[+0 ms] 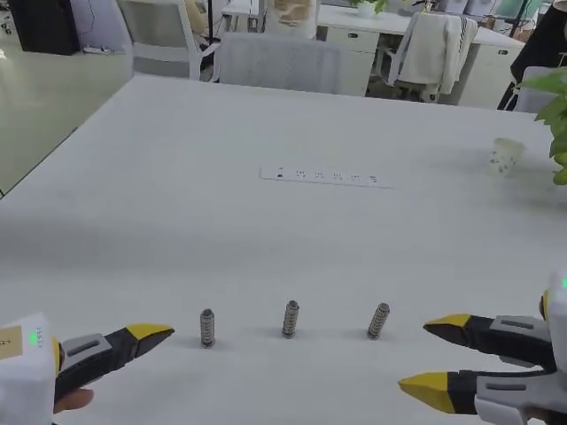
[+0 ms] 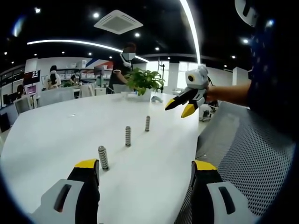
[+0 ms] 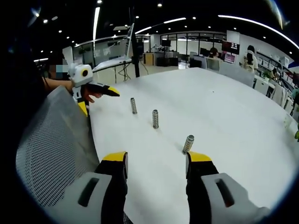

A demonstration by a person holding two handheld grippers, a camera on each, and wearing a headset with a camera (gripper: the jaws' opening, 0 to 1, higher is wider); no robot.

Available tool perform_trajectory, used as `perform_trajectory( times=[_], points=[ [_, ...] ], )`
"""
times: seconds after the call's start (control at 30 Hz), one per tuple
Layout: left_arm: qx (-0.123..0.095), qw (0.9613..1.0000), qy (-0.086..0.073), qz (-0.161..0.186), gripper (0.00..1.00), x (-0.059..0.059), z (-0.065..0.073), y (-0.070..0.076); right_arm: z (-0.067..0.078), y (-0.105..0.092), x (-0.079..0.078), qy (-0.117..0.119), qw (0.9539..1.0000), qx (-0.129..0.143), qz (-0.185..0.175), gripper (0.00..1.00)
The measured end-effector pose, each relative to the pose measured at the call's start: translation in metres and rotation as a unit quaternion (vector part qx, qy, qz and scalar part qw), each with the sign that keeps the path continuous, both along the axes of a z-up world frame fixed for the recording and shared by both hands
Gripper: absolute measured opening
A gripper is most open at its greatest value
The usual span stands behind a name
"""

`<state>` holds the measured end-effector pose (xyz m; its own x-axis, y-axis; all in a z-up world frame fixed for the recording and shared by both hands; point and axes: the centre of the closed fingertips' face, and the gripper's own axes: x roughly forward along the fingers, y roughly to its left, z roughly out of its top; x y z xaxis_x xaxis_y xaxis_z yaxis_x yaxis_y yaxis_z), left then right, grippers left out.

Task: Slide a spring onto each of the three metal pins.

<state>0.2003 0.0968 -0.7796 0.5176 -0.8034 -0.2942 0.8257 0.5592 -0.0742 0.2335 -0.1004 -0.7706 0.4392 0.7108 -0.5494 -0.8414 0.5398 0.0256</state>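
Three short metal pins stand in a row near the front of the white table [image 1: 266, 239], each with a coil spring around it: the left spring [image 1: 207, 328], the middle spring [image 1: 291, 319] and the right spring [image 1: 379, 320], which leans slightly. My left gripper [image 2: 145, 164] is open and holds nothing, with the nearest spring [image 2: 103, 157] just ahead of its left jaw. One of its yellow fingertips [image 1: 152, 334] points at the left spring. My right gripper [image 1: 434, 354] is open too, to the right of the row, close to the leaning spring [image 3: 188, 143].
A power socket strip [image 1: 328, 176] is set into the table's middle. A clear cup [image 1: 505, 157] and a green plant [image 1: 554, 106] sit at the far right. Chairs [image 1: 279, 62] stand along the far edge. A grey mesh chair [image 2: 243, 154] is beside me.
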Motion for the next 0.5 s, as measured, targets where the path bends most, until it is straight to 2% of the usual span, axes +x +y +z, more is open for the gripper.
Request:
perform_trajectory(
  times=[0.23, 0.5],
  points=[
    [-0.002, 1.0000, 0.000, 0.002, 0.78, 0.0010, -0.0001, -0.0005, 0.0013, 0.0005, 0.0023, 0.000, 0.9998, 0.014, -0.010, 0.54],
    [-0.002, 1.0000, -0.001, 0.002, 0.78, 0.0036, 0.0005, -0.0006, -0.0004, 0.0012, 0.0039, 0.000, 0.9998, 0.014, -0.011, 0.56]
  ],
)
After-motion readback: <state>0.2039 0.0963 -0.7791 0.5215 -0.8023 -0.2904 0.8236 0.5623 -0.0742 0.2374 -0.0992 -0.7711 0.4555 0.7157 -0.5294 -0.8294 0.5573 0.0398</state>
